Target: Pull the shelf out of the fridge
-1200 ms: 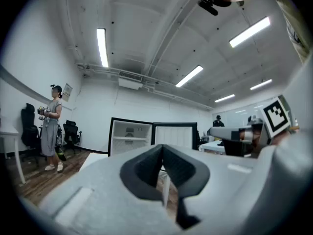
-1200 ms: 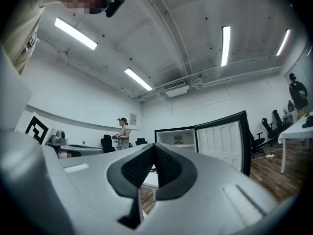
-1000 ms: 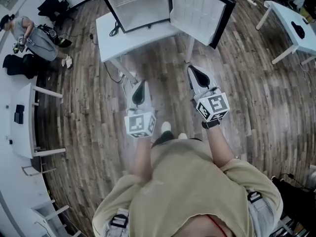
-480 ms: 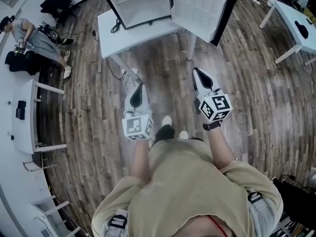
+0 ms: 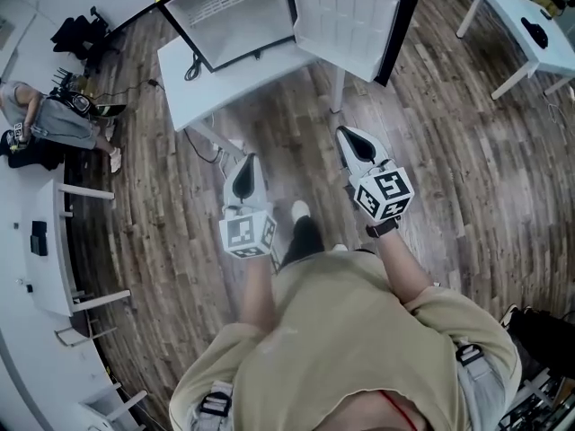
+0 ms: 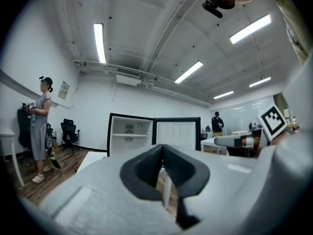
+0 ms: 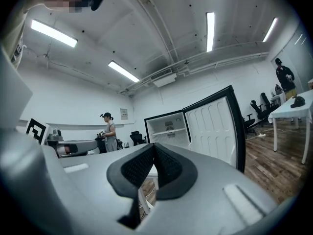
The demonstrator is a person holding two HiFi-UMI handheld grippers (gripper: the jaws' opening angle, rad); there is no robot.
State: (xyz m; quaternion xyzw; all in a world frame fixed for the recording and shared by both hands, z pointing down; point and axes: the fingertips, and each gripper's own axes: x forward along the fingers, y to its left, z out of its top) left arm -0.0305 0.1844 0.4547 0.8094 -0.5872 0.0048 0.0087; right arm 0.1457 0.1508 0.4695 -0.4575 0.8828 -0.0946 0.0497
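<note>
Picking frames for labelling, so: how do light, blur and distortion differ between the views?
Head view: even light, sharp, floor planks bowing toward the edges. Left gripper view: strong fisheye, dark corners, left claw soft up close, fridge clear. Right gripper view: the same, with ceiling lamps blown white.

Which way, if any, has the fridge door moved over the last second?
No. The fridge door stands swung open at the same angle to the fridge body; only the head view itself shifted.
</note>
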